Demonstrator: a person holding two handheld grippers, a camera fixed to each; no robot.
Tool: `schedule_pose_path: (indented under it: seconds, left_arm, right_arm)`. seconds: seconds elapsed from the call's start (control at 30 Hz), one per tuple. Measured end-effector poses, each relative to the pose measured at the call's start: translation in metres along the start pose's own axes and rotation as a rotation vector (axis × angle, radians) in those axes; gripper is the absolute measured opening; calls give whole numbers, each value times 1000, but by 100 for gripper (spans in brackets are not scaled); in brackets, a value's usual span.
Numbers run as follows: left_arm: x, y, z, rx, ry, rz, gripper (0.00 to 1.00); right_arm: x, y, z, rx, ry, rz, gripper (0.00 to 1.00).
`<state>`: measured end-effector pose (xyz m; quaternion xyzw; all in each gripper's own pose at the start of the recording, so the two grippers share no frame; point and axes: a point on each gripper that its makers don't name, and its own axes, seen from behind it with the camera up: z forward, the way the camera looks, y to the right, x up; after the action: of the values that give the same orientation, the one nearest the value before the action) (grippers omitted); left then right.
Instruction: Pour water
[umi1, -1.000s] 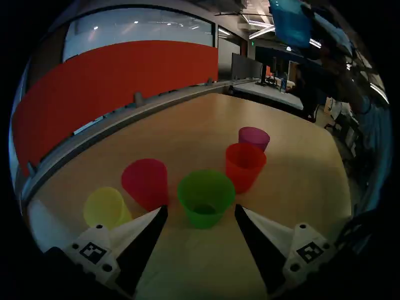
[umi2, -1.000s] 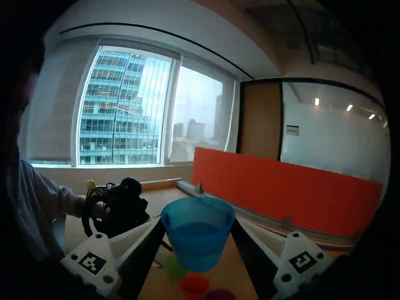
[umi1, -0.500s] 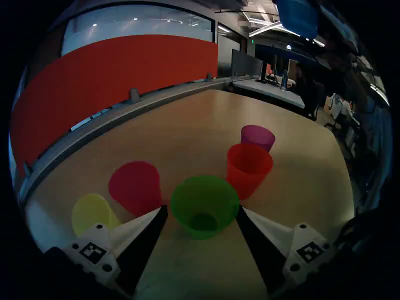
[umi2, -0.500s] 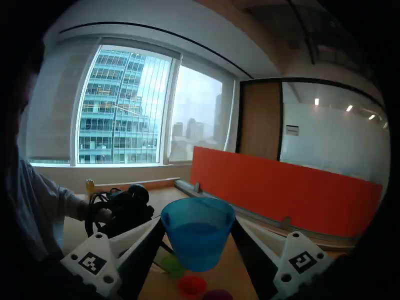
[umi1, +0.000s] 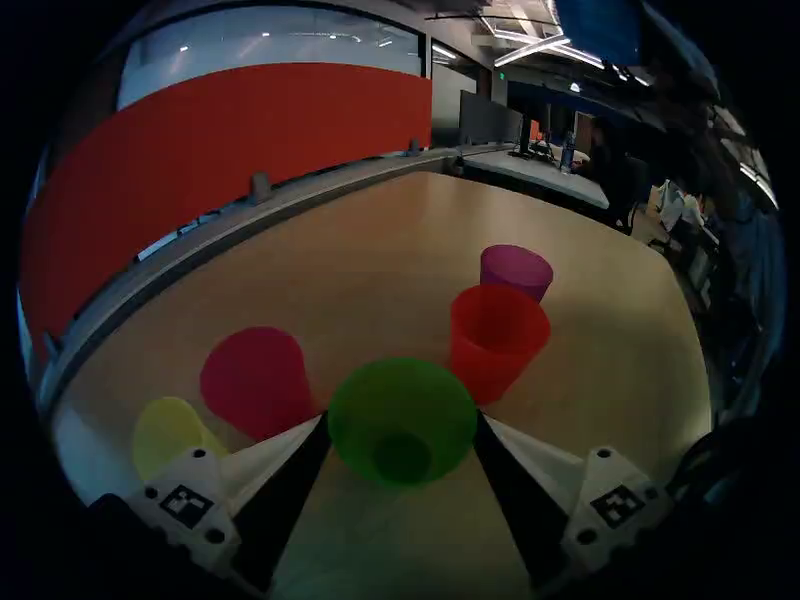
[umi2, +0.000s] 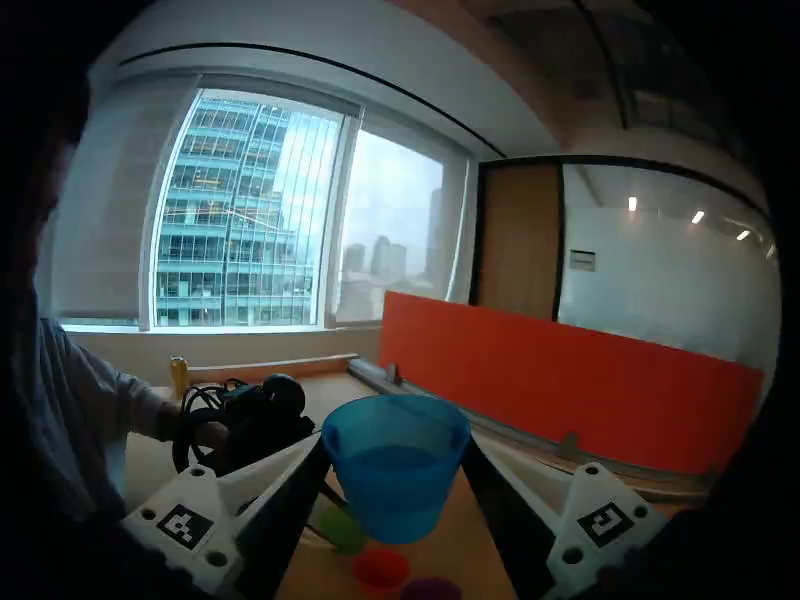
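Left gripper view: the left gripper (umi1: 400, 440) has slid forward, so the green cup (umi1: 402, 410), a second ago ahead of the tips, now sits between its spread fingers at 6 o'clock, mouth up, ready to be steadied. Right gripper view: the right gripper (umi2: 395, 450) still pinches the blue cup (umi2: 396, 480) at 6 o'clock. The cup is upright, long axis vertical, mouth toward 12, water level. Pouring, I judge, hasn't begun.
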<state>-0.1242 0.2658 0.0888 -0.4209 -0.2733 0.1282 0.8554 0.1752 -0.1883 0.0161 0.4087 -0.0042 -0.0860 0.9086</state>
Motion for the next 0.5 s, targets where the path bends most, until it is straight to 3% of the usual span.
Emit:
schedule_pose_path:
  seconds: [0.2, 0.5]
  left_arm:
    - [-2, 0, 1, 0, -5, -12, 90]
    - [8, 4, -9, -15, 29, -16, 89]
  right_arm:
    - [0, 0, -1, 0, 2, 2, 91]
    - [-1, 2, -2, -8, -1, 1, 91]
